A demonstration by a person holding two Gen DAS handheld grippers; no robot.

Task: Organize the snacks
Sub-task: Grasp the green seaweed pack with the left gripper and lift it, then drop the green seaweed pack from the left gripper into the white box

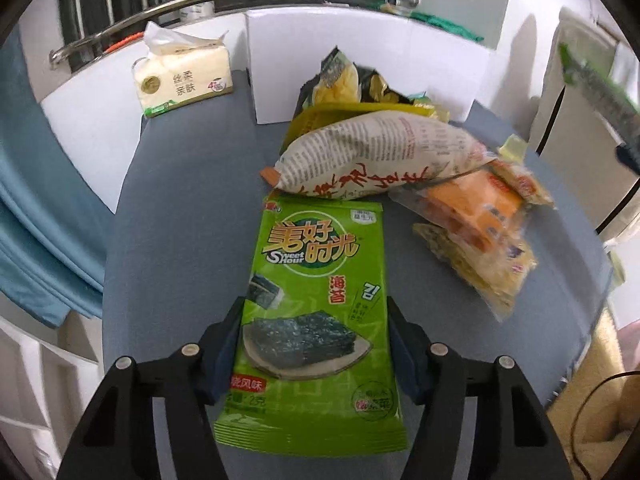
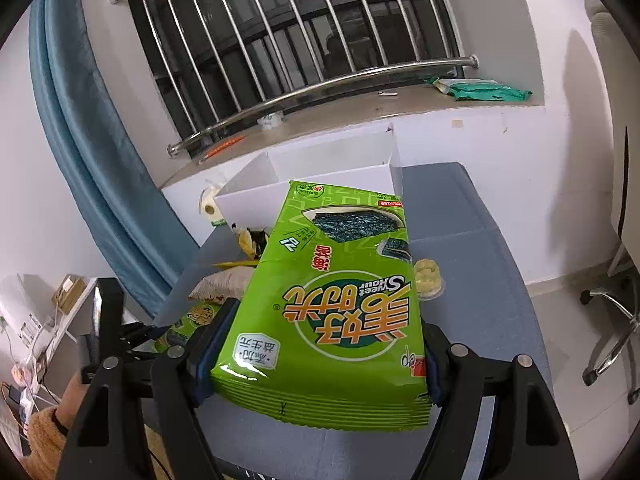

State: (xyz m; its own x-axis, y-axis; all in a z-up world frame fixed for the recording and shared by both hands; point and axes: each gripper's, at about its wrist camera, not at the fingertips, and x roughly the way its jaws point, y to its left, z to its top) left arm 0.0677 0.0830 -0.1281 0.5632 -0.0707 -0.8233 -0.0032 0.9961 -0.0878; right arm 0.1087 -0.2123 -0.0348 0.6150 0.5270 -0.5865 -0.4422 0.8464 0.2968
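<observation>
A green seaweed packet lies flat on the grey-blue table. My left gripper points down over it, both pads against the packet's long edges near its lower half. A second, identical green seaweed packet is held off the table in my right gripper, whose pads are shut on its sides; it shows blurred at the upper right of the left wrist view. A white open box stands at the table's far end, behind the raised packet.
A newspaper-print bag, yellow packets and orange packets are piled before the white box. A tissue pack is at back left, a jelly cup at the right. An office chair stands beside the table.
</observation>
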